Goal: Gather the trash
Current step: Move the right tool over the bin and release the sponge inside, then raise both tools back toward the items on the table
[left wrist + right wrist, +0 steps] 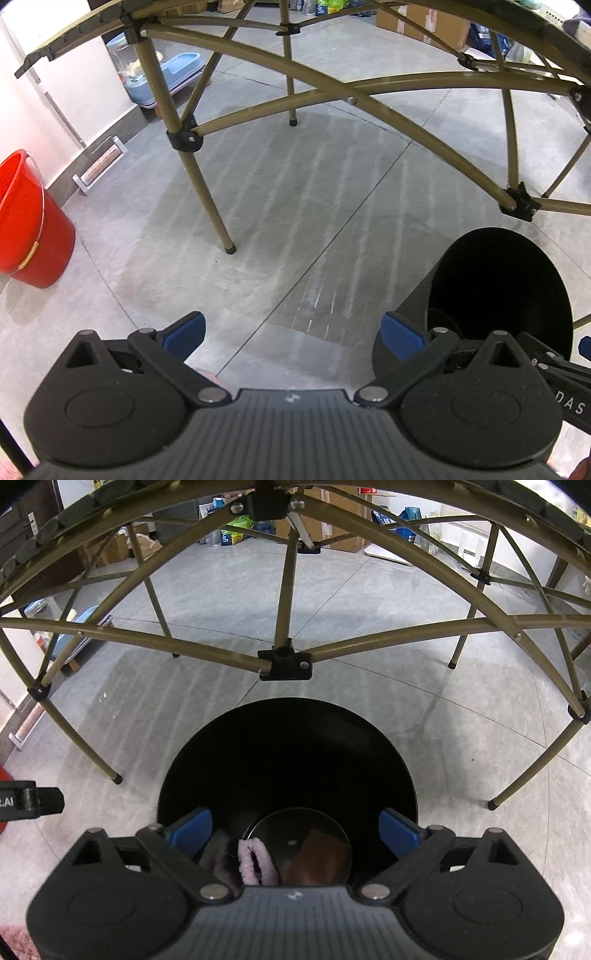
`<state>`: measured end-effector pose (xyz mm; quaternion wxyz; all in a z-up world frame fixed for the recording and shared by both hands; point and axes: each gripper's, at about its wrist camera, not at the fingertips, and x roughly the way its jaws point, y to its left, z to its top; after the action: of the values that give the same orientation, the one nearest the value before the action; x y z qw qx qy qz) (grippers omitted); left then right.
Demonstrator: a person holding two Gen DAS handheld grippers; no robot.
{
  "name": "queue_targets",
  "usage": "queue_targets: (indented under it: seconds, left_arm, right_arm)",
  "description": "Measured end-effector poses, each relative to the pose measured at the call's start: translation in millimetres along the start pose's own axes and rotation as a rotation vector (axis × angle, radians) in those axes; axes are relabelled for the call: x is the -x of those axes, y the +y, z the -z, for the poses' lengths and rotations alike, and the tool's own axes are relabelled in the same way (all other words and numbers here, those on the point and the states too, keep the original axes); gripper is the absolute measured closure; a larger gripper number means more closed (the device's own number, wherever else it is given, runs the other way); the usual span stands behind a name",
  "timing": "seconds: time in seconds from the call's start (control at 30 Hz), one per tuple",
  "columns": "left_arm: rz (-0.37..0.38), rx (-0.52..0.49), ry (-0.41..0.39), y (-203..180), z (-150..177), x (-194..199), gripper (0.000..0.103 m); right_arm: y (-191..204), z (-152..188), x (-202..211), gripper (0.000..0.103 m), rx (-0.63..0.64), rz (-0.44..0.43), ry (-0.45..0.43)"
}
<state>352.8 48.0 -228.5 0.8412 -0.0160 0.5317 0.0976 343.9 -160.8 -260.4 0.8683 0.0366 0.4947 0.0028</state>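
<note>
The right gripper point(295, 830) hangs over the black bin point(388, 768), jaws wide and empty; trash lies inside. The left gripper point(293, 334), also wide, could knock the bin's rim and tip it.

The left gripper point(293, 334) is hovering with jaws apart over the grey floor point(280, 236). A black bin point(495, 291) is standing just beside its right finger, and a red bucket point(29, 225) is sitting by the wall.
</note>
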Motion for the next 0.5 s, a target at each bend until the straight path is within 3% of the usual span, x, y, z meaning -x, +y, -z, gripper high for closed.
queue_targets:
  seconds: [0.5]
  left_arm:
    - [0.043,0.000,-0.078,-7,-3,21,0.000]
  right_arm:
    - [-13,-6,25,0.000,-0.008,0.006,-0.069]
